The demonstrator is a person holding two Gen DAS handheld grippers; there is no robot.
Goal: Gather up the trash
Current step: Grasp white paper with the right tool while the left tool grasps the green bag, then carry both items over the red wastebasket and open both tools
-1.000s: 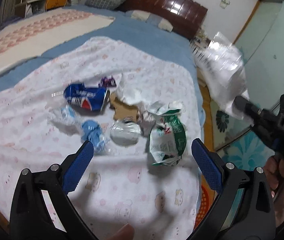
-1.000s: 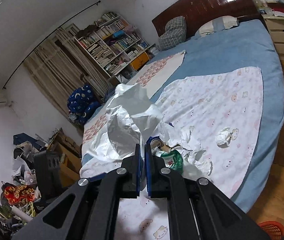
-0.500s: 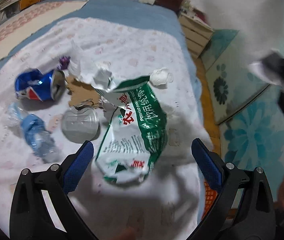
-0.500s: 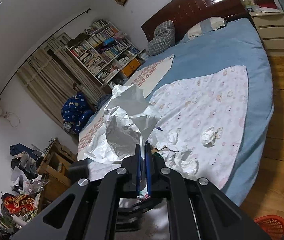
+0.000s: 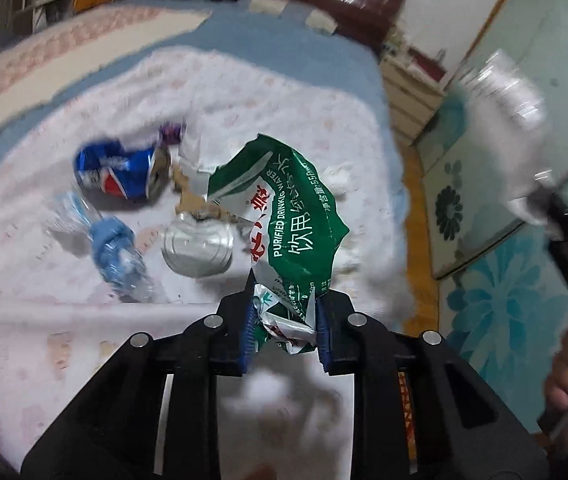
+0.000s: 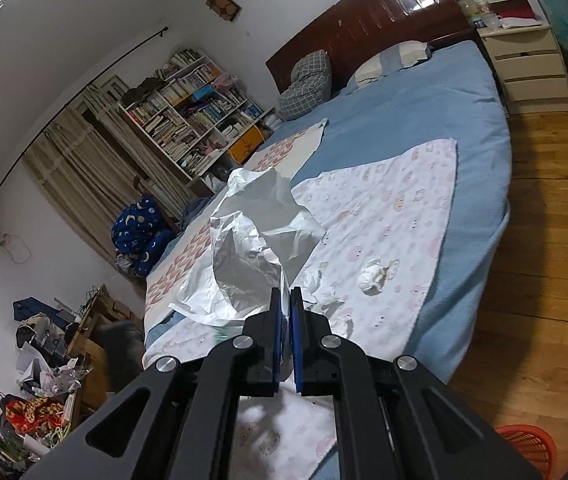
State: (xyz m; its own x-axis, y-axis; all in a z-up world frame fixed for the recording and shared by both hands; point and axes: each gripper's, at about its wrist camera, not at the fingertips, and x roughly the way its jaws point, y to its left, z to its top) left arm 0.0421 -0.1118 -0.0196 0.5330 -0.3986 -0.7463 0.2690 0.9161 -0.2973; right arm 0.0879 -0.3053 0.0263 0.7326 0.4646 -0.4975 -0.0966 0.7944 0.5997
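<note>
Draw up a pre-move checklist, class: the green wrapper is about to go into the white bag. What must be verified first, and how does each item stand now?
1. Left gripper shut on the green wrapper: ok, its lower end is pinched between the pads.
2. Wrapper lifted off the bed sheet: cannot tell, the picture is blurred.
3. Right gripper shut on the white bag: ok.
4. Bag mouth open toward the wrapper: cannot tell, the bag is crumpled.
5. Other trash left on the sheet: not ok; blue can, plastic bottle and tissue wad remain.
</note>
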